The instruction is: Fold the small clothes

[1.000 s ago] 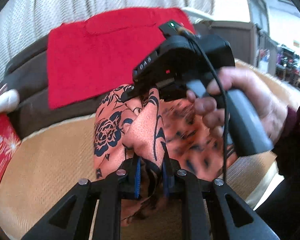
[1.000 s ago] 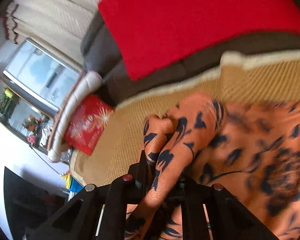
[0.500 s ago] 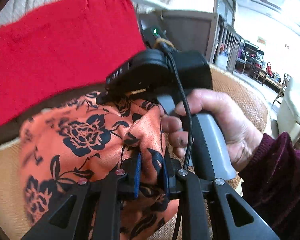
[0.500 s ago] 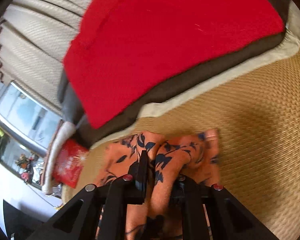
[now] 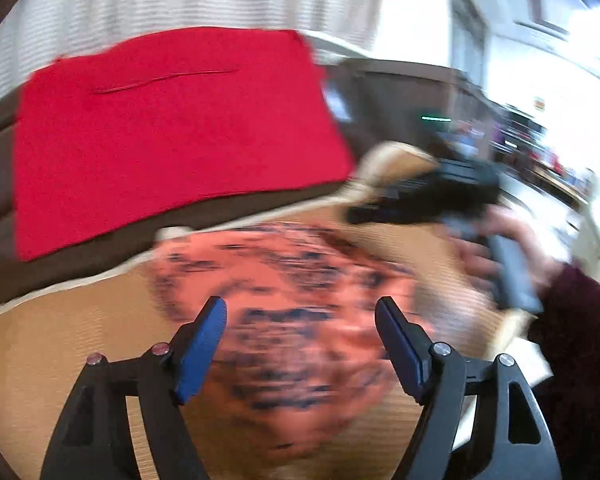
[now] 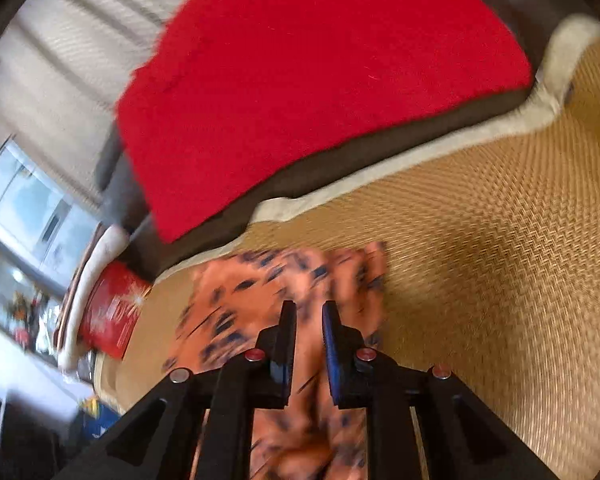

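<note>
Garment: my orange cloth with dark flowers point(image 5: 300, 312) lies spread on the woven tan mat point(image 5: 60, 344), its far edge near the mat's pale border. Both views are blurred, so I cannot read its folds.

Left claw: my left claw point(image 5: 300, 344) has just been opening and its jaws now stand wide apart. The blue pads point(image 5: 198, 354) sit either side of the cloth in the picture but do not press on it; I see nothing held between them.

Right claw: my right claw point(image 6: 309, 344) has its jaws nearly together, with only a narrow gap between the blue-faced fingers point(image 6: 334, 356). They have eased apart a little. Orange cloth point(image 6: 292, 296) shows in that gap and just beyond the tips, but through the blur I cannot tell whether the pads pinch it.

Right hand: from the left wrist view I see the hand point(image 5: 484, 256) on the grey handle, with a dark red sleeve point(image 5: 580, 320) behind it. The black body of that claw reaches over the far right corner of the cloth.

Behind the mat: a red cloth point(image 5: 172, 128) is draped over a dark brown cushion point(image 5: 4, 216), well clear of the orange one. A pale ribbed curtain point(image 5: 180, 0) hangs behind it.

Left edge, right wrist view: a red packet point(image 6: 112, 316) leans beside the mat's corner.
</note>
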`<move>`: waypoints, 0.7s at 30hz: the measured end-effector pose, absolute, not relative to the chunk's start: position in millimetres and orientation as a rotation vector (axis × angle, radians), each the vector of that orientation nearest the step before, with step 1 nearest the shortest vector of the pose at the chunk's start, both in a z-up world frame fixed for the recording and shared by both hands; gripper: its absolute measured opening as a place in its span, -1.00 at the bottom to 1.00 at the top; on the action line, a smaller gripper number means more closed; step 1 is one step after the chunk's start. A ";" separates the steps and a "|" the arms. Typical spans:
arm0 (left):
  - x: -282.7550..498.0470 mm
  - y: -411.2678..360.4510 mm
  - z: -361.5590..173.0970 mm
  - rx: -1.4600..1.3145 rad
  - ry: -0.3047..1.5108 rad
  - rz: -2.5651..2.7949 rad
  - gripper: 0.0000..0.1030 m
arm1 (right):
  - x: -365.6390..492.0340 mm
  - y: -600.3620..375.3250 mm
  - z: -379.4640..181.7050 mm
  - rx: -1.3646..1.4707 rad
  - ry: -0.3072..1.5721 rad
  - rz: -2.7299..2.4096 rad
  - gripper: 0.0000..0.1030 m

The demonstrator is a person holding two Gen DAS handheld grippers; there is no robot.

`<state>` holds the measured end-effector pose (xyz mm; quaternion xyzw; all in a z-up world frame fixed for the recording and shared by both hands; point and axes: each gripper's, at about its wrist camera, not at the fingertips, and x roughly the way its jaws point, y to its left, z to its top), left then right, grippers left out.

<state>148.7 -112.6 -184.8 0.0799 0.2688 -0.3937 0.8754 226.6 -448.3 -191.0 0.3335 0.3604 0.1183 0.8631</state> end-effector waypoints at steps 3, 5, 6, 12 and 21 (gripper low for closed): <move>178.1 -80.9 -197.7 0.104 0.620 -0.710 0.49 | 204.7 -420.5 -172.7 0.628 0.745 0.269 -0.68; 188.2 -77.4 -210.4 0.076 0.668 -0.694 0.49 | 197.2 -401.8 -167.7 0.614 0.738 0.302 -0.68; 188.7 -78.6 -217.4 0.094 0.684 -0.685 0.49 | 194.0 -391.1 -167.9 0.595 0.746 0.312 -0.69; 188.2 -111.5 -265.6 0.253 0.800 -0.699 0.49 | 182.8 -371.6 -231.1 0.561 1.030 0.127 -0.76; 186.0 -108.1 -263.6 0.291 0.787 -0.716 0.49 | 219.8 -379.7 -180.2 0.609 0.919 0.151 -0.69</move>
